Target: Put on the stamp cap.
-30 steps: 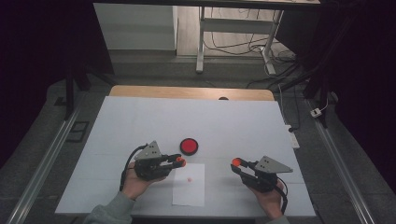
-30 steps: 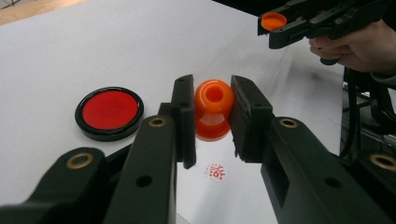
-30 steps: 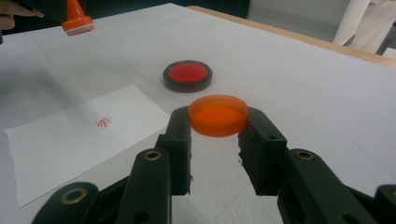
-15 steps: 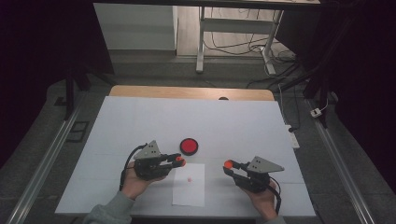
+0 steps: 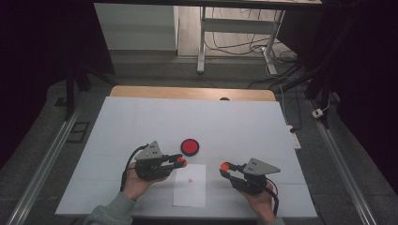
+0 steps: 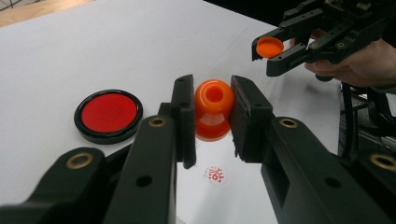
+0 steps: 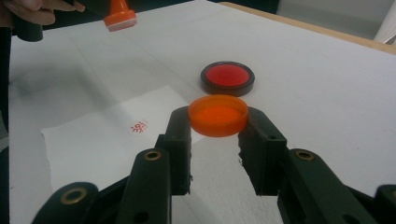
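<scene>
Above stamped paper (image 5: 189,186): left gripper (image 5: 180,162) pinches orange stamp (image 6: 214,109), right gripper (image 5: 226,167) pinches cap (image 7: 218,115); align cap squarely before pressing on.

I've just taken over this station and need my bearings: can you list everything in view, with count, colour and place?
stamp: 1, orange, clamped between the left gripper's jaws, held above the table
cap: 1, orange, shallow and round, held between the right gripper's jaws
ink pad: 1, red in a black round case, open on the table beyond the paper
paper: 1, white sheet, near table edge between the grippers, with one small red stamped mark
table: 1, white top with a wooden strip at the far edge
left gripper: 1, black, over the paper's left edge
right gripper: 1, black, right of the paper
hands: 2, left hand and right hand, at the near edge
</scene>
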Available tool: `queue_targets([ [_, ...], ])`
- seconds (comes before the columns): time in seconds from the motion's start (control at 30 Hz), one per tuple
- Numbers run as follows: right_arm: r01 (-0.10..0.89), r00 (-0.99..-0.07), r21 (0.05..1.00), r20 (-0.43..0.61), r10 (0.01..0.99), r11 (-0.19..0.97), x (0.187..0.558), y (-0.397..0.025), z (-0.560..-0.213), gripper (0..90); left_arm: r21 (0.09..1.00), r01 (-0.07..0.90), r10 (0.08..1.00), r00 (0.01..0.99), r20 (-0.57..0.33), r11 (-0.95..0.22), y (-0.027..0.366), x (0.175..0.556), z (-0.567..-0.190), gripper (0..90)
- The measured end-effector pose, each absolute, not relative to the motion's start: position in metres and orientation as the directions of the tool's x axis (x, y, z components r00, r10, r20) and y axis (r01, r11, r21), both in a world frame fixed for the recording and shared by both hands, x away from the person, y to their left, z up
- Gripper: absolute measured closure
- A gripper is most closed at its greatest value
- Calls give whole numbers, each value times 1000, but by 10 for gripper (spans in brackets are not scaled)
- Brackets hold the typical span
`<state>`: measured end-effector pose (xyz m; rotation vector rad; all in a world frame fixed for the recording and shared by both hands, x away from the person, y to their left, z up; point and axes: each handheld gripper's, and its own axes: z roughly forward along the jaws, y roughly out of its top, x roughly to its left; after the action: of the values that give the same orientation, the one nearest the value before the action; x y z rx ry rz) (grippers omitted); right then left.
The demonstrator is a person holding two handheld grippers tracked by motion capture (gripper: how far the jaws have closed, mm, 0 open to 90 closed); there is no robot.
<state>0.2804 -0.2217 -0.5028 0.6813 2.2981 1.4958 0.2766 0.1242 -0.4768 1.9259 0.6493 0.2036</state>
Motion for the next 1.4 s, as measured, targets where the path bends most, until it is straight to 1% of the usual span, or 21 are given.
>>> queue_targets([
  [0.83, 194, -876, 900, -20, 482, 390, 277, -192, -509, 643, 886, 351, 512, 844, -160, -302, 120, 278, -478, 721],
  [1.4, 182, -886, 895, -30, 462, 408, 277, -177, -511, 643, 886, 352, 503, 848, -165, -302, 118, 277, -478, 721],
])
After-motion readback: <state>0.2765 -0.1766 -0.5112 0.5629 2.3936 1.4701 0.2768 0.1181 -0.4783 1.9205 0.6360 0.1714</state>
